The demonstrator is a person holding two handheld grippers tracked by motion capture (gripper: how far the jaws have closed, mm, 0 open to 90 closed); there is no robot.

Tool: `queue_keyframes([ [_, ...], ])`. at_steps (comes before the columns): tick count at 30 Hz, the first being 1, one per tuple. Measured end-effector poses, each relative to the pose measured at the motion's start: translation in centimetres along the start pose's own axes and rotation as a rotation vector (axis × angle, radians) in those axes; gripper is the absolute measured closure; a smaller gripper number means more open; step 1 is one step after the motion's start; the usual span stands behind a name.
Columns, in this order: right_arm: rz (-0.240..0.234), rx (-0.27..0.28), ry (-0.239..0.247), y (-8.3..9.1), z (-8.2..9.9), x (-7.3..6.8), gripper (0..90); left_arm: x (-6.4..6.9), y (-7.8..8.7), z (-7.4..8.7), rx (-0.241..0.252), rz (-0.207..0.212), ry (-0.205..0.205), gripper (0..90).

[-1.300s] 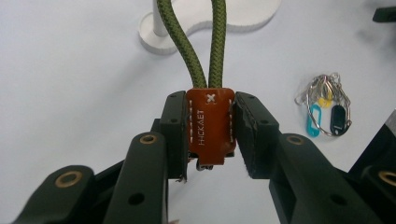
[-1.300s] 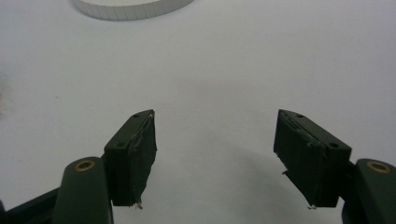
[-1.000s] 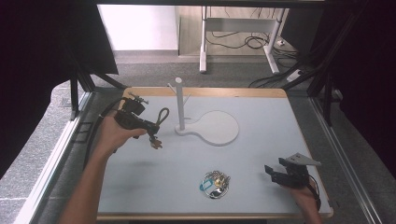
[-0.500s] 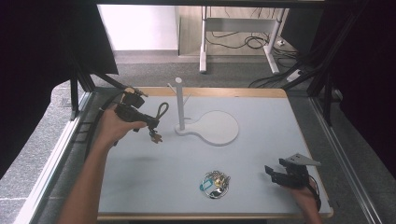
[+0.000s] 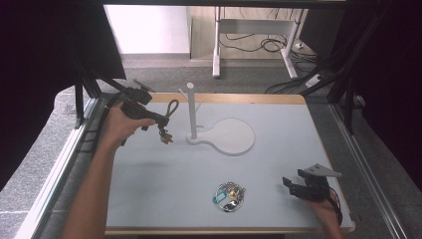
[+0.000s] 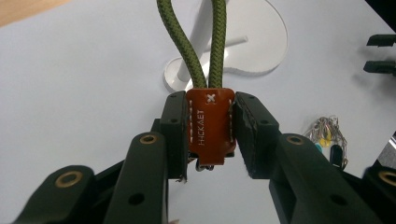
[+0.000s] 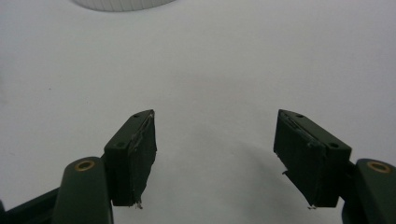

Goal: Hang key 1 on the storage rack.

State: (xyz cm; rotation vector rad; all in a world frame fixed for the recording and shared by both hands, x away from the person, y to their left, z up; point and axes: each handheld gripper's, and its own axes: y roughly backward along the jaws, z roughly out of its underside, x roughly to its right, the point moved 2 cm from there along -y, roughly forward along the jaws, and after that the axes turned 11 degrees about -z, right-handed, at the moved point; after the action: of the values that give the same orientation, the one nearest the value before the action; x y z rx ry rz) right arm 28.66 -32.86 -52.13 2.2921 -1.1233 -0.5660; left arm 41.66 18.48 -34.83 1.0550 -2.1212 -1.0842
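Observation:
My left gripper [image 5: 160,121] [image 6: 209,133] is shut on the brown leather tab [image 6: 210,126] of a key strap. Its green cord loop [image 5: 172,107] [image 6: 201,46] sticks out toward the white stand post [image 5: 191,110], and keys [image 5: 164,136] dangle under the jaws above the table. The stand's round white base [image 5: 230,136] [image 6: 254,42] lies just right of the post. A second bunch of keys with a teal tag [image 5: 229,195] [image 6: 328,137] rests on the mat near the front. My right gripper [image 5: 290,185] [image 7: 215,156] sits open at the front right, nothing between its pads.
The pale blue mat [image 5: 164,174] covers the wooden table [image 5: 278,99]. Black frame bars and cloth [image 5: 84,84] flank both sides. A desk frame and cables [image 5: 259,45] stand on the floor beyond the far edge.
My left hand has lifted the key strap and carried it toward the far side, closer to the stand post. The right gripper has stayed put.

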Motion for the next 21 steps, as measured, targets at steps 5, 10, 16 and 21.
queue_keyframes([
  [5,0.004,-0.001,-0.004,0.1,0.0,0.1,29.7,-0.5,-0.1,-0.9,-0.001,0.002,0.003,66.6],
  [10,0.007,-0.016,-0.002,-0.1,0.2,0.1,29.7,-1.1,-0.1,-1.6,0.013,0.022,0.015,66.6],
  [16,0.018,-0.019,0.005,0.0,0.2,0.0,29.7,-1.9,0.0,-2.3,0.03,0.033,0.031,66.6],
  [21,0.035,-0.015,0.001,0.4,0.4,0.2,29.7,-2.0,0.1,-3.2,0.047,0.046,0.034,66.6],
])
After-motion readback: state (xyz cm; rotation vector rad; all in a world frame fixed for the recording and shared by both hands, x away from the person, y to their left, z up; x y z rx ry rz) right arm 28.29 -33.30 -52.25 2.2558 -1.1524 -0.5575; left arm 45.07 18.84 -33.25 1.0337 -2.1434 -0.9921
